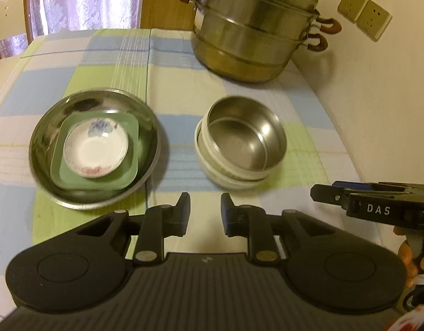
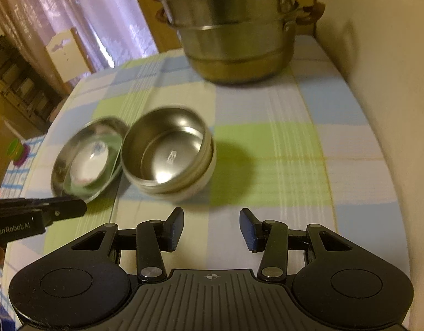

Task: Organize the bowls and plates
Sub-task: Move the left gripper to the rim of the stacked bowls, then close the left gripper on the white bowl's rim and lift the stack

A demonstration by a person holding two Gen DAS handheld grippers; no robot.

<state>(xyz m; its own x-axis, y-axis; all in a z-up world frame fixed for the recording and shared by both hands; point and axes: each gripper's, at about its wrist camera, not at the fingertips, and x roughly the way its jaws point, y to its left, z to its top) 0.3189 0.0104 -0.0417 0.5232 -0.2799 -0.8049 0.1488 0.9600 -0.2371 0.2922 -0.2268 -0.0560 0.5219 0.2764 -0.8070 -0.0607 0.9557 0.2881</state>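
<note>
A large steel plate (image 1: pixel 46 127) holds a green square plate (image 1: pixel 126 165), and a small white floral saucer (image 1: pixel 96 149) lies on top. To its right a steel bowl (image 1: pixel 245 135) sits nested in white bowls (image 1: pixel 228 179). My left gripper (image 1: pixel 205 212) is open and empty, just short of the gap between the two stacks. My right gripper (image 2: pixel 211 227) is open and empty, in front of the bowl stack (image 2: pixel 168 151) and a little to its right. The plate stack (image 2: pixel 85 160) lies left of the bowls. Each gripper shows at the edge of the other's view.
A tall steel steamer pot (image 1: pixel 253 27) with brown handles stands at the back of the checked tablecloth (image 1: pixel 101 55). A wall (image 1: pixel 377 96) with sockets runs along the right. A chair (image 1: pixel 8 8) and curtain lie beyond the far left edge.
</note>
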